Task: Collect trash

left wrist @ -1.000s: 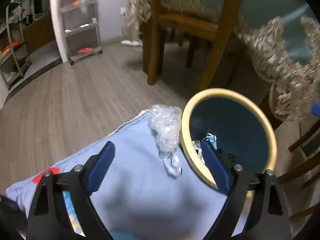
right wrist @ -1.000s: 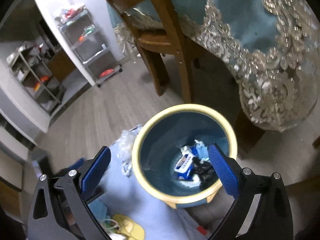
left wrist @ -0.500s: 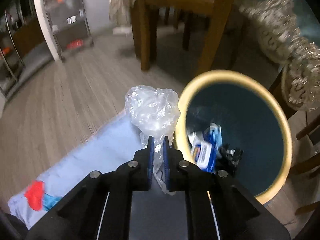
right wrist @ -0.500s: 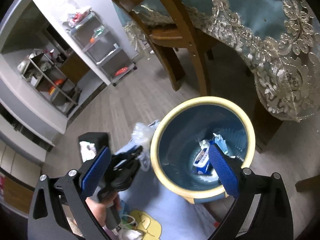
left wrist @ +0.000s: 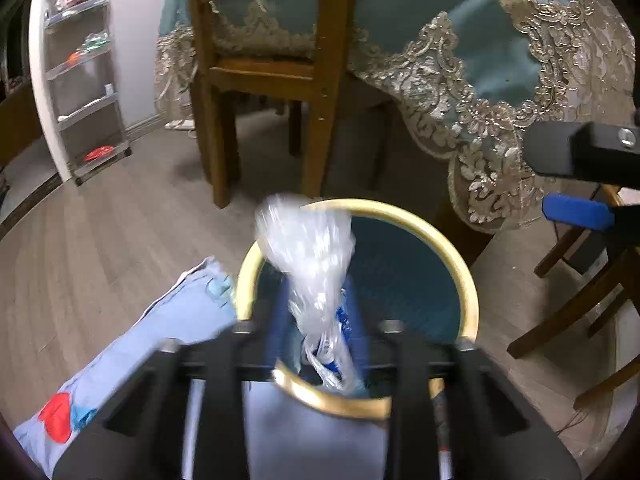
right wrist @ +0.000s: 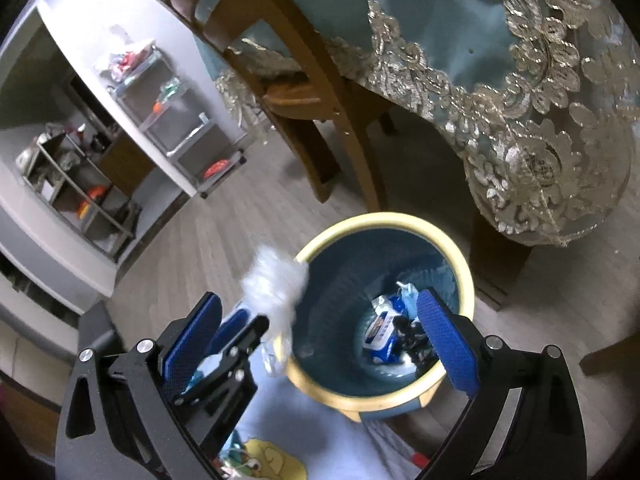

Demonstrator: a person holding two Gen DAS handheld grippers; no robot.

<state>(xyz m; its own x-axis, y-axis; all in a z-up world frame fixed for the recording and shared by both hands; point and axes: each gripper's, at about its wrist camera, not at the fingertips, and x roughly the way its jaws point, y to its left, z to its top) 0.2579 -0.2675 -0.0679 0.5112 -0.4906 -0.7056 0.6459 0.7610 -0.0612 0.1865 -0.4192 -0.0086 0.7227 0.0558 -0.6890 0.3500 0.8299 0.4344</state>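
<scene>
Wood-floor dining corner — left gripper (left wrist: pixel 316 320) fingers just parting around clear plastic bag (left wrist: pixel 308 248) over bin (left wrist: pixel 460 264)

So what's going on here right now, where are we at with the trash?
A person is working two handheld grippers over a yellow-rimmed bin. The left gripper has a crumpled clear plastic bag between its fingers at the bin's rim; its jaws have just been opening and the pads look parted from the bag, so it seems to be dropping it in. The right gripper is open and empty above the bin, which already holds some wrappers. The bin stands by a blue mat on the floor.
</scene>
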